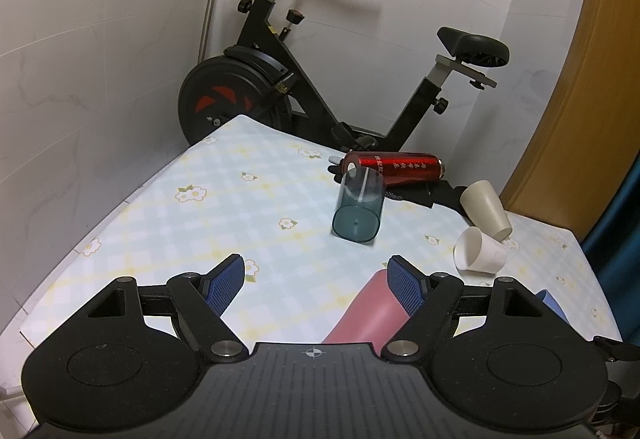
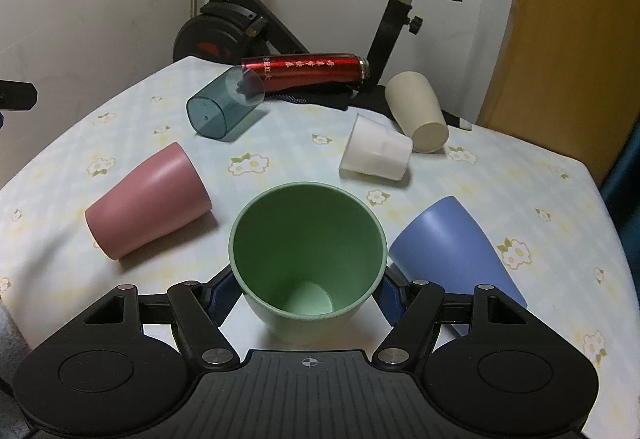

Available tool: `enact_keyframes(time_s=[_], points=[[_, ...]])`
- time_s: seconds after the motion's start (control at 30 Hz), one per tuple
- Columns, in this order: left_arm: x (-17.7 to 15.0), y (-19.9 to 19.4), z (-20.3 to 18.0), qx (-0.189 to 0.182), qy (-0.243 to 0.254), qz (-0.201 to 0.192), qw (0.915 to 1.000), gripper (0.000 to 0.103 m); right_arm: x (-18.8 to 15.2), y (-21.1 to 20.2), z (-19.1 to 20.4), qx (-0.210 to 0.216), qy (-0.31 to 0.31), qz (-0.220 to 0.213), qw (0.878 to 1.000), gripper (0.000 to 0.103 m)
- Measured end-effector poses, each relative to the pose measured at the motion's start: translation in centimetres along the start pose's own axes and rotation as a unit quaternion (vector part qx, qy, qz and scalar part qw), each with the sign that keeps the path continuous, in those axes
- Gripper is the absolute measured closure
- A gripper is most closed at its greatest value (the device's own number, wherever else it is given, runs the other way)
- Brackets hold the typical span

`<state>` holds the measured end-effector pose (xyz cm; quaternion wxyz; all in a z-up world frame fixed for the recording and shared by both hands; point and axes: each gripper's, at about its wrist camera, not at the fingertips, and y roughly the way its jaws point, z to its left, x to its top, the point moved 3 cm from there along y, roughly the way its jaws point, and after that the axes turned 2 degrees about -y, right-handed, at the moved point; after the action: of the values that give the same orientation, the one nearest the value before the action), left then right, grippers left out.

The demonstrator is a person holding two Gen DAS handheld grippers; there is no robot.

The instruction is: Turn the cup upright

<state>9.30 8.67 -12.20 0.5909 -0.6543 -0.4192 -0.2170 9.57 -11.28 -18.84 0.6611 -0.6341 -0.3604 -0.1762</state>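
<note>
My right gripper (image 2: pixel 306 293) is shut on a green cup (image 2: pixel 308 259), held with its mouth facing up toward the camera. A pink cup (image 2: pixel 148 201) lies on its side to its left and a blue cup (image 2: pixel 452 243) lies on its side to its right. My left gripper (image 1: pixel 314 281) is open and empty above the table; the pink cup (image 1: pixel 366 313) lies partly under its right finger. A clear teal cup (image 1: pixel 358 209) lies on its side ahead of it.
A white paper cup (image 2: pixel 378 153), a cream cup (image 2: pixel 420 115) and a red flask (image 2: pixel 306 71) lie on the floral tablecloth (image 2: pixel 280 159) toward the back. An exercise bike (image 1: pixel 304 79) stands behind the table. A wooden door (image 2: pixel 568 39) is at the right.
</note>
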Motion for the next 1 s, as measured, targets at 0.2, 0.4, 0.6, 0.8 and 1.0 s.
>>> enact_keyframes(time_s=[0.2,0.4,0.6,0.8,1.0], points=[[-0.1,-0.2,0.0,-0.001,0.001,-0.001,1.0,0.022,0.3,-0.2,-0.3,0.006,0.01,-0.002,1.0,0.028],[0.1,-0.5,0.0,-0.004,0.001,-0.003,1.0,0.022,0.7,-1.0,-0.3,0.006,0.02,-0.009,1.0,0.01],[0.8,-1.0,-0.2,-0.011,0.008,-0.009,0.9999,0.015,1.4,-2.3,-0.9,0.012,0.044,-0.014,0.999,0.0],[2.3,-3.0,-1.7,-0.026,0.044,-0.034,0.9981,0.01,2.7,-4.8,-1.7,0.015,0.066,-0.031,0.997,0.0],[4.8,-6.1,-4.0,-0.042,0.085,-0.091,0.9913,0.0,5.1,-9.2,-4.1,-0.014,0.105,-0.069,0.992,0.0]])
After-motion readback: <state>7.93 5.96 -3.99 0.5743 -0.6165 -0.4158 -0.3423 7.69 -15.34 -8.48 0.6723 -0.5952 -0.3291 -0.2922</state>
